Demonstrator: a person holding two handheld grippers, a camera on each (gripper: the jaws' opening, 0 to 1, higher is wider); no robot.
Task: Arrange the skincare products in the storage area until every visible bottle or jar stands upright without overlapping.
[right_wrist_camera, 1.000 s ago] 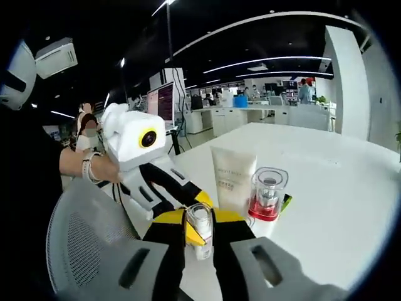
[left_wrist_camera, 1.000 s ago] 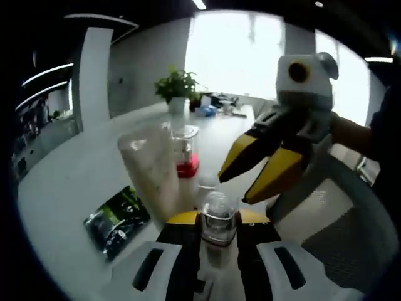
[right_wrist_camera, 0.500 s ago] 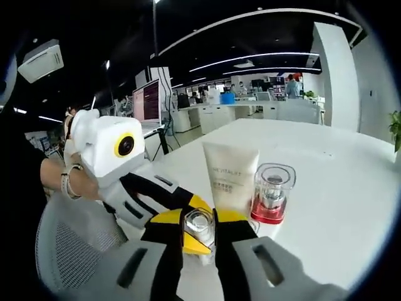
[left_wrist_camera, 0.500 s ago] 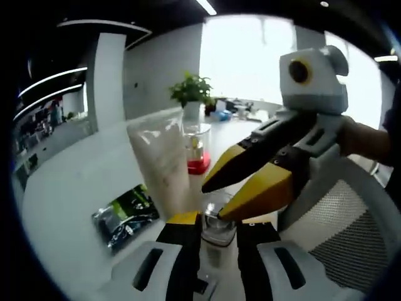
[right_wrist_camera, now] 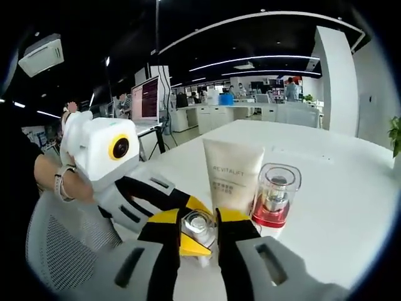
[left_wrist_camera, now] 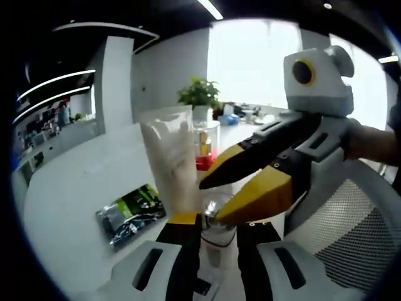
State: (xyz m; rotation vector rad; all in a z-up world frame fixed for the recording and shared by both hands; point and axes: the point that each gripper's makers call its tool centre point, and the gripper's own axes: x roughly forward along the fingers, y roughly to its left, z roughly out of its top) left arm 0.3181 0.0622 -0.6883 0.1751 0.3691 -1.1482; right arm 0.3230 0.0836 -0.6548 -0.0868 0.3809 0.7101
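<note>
A small clear bottle is held above the table edge. My left gripper is shut on its body. My right gripper reaches in from the right in the left gripper view, its fingers closed on either side of the bottle's top. The left gripper enters the right gripper view from the left, under the bottle. A white tube stands upright on the white table. Beside it stands a clear jar with a red base.
A green and black sachet lies flat on the table to the left of the tube. A grey mesh chair sits below the grippers. A potted plant stands far back. A person's hand holds the left gripper.
The right gripper has come down from above the bottle and now has its fingers on the bottle's top. Both views have drifted closer to the tube and jar.
</note>
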